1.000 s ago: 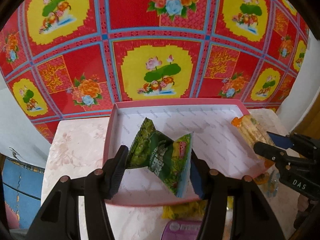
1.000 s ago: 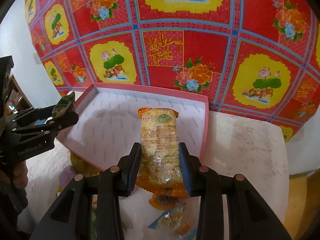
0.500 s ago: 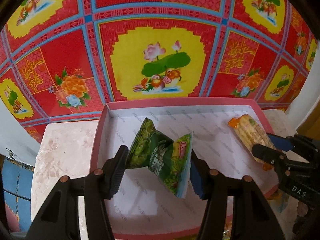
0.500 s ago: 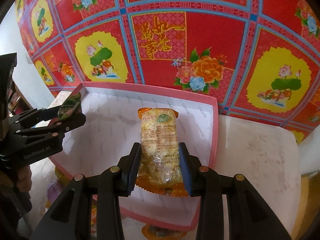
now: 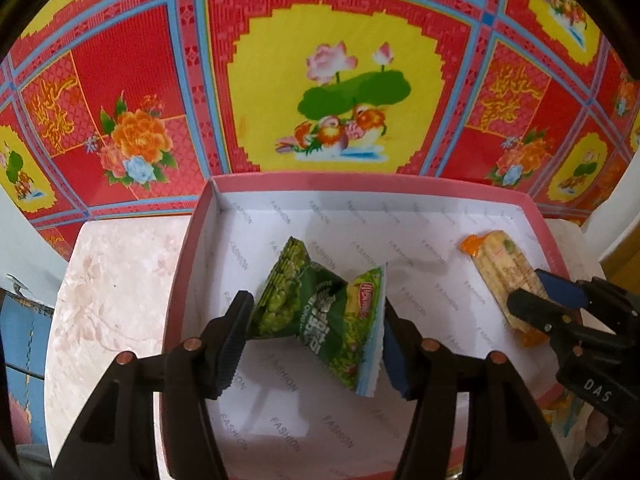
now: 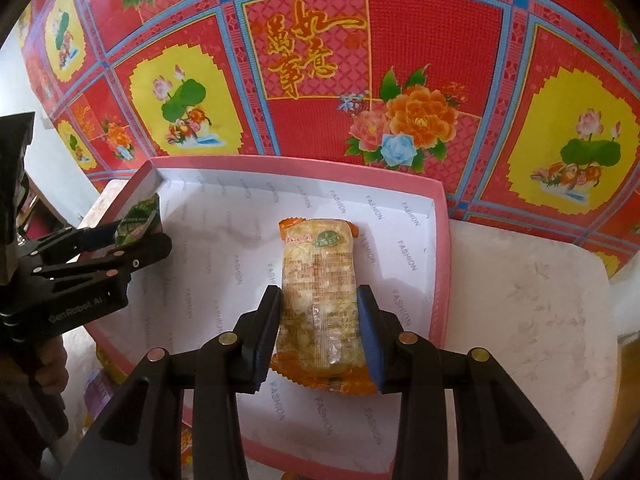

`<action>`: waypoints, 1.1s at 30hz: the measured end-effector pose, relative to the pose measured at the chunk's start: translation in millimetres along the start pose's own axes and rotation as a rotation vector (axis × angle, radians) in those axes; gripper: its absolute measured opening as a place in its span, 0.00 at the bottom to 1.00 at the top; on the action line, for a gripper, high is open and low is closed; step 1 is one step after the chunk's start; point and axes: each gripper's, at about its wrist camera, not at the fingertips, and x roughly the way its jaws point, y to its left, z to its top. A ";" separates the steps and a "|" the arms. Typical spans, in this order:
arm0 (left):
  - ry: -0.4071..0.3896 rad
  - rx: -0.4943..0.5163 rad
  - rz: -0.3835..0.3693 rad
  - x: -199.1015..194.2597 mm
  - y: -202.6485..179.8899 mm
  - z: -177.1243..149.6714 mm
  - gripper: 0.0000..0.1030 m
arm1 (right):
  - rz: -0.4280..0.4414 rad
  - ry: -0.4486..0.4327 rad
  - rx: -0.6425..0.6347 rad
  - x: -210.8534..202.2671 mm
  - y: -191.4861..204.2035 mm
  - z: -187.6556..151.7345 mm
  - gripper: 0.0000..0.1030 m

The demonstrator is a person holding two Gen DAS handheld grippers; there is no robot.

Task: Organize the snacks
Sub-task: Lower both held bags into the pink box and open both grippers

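Left gripper (image 5: pixel 316 320): I am holding it over the box interior, pointing steeply down; my jaws are opening, roughly half spread, with the green snack bag between them.
Green snack bag (image 5: pixel 320 312): it is sitting crumpled and tilted between my left pads; the left pad is touching its edge, the right pad is at its white sealed end. It is hanging above the white lining, left of centre in the box.
Right gripper (image 6: pixel 318 320): I am keeping my jaws narrow, both pads pressing the sides of the orange wafer pack.
Orange wafer pack (image 6: pixel 318 280): it is lying lengthwise along my fingers, its far end pointing at the back wall, over the right half of the box. Whether its underside is touching the lining I cannot tell.
Pink box (image 5: pixel 188 264): it is lying open on the pale marbled table (image 5: pixel 108 280), its white lining printed with the word FASHION.
Loose snacks (image 6: pixel 108 364): a few packets are showing beside the near-left edge of the box, partly hidden.
Backdrop: a red and yellow floral cloth (image 5: pixel 332 92) is hanging behind the table.
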 end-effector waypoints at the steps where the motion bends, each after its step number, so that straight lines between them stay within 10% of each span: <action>1: 0.004 0.000 0.002 1.3 -0.8 -1.0 0.63 | -0.003 -0.002 -0.001 -0.3 0.2 0.3 0.39; 5: 0.014 0.013 0.006 5.7 -5.9 3.9 0.66 | -0.016 -0.009 -0.010 -1.2 1.9 1.2 0.55; 33: -0.045 0.027 0.006 -50.7 -0.2 -0.5 0.81 | -0.068 -0.065 -0.026 -27.4 15.4 -1.6 0.64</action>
